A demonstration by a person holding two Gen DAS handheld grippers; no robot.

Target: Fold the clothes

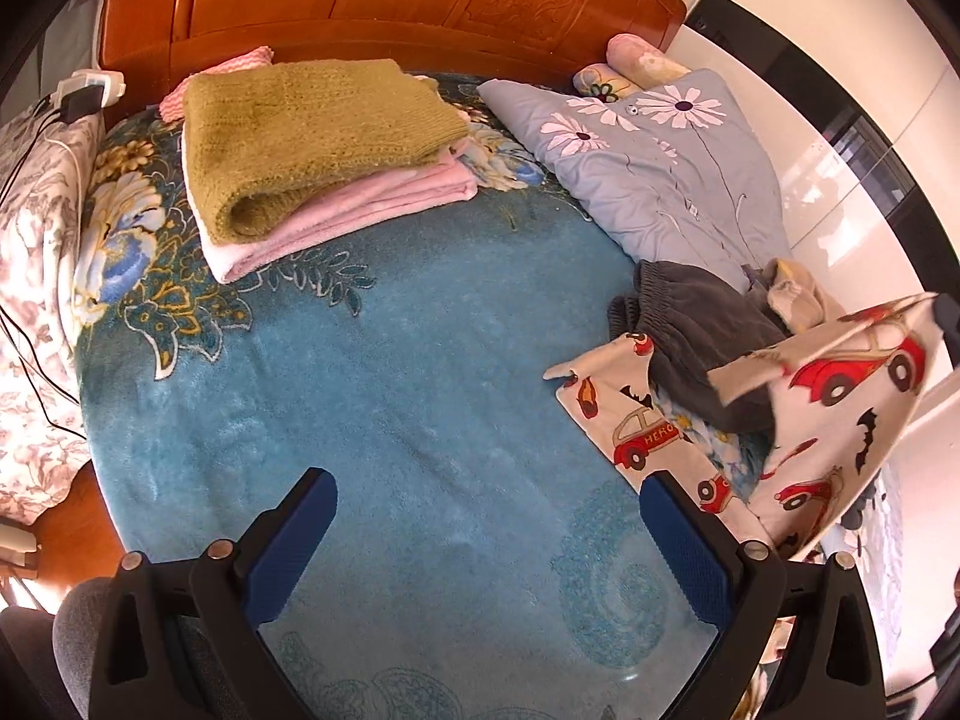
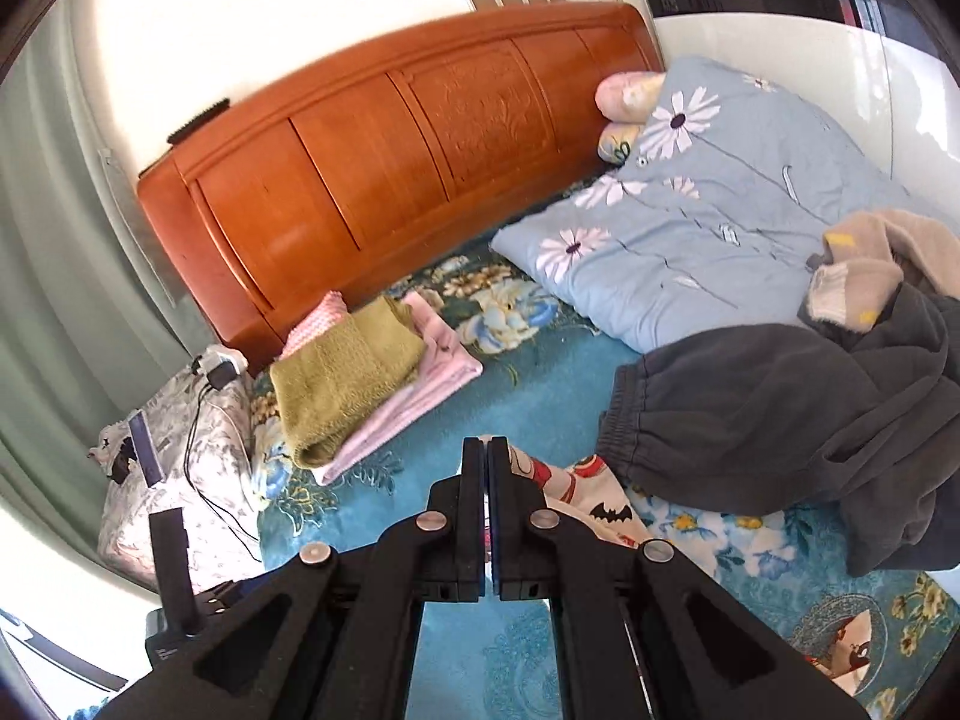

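**Car-print garment lifted for folding**

Right hand-held gripper: jaws together, clamped on the car-print garment, raised at the bed edge. Left hand-held gripper: jaws apart, empty. Advise pinching the opposite corner, then spreading flat.

Both pictures are bright, lit by daylight. In the left wrist view the white wall on the right is washed out by glare, and a warm patch of sun falls at the near left corner. In the right wrist view the wall above the headboard is blown out to plain white, and the polished wood carries soft pale reflections. Shadows on the blue blanket are faint and soft-edged. The fisheye lens bends straight lines into curves toward the rims, and black corners frame each picture. The middle stays sharp; detail softens and smears slightly near the edges.
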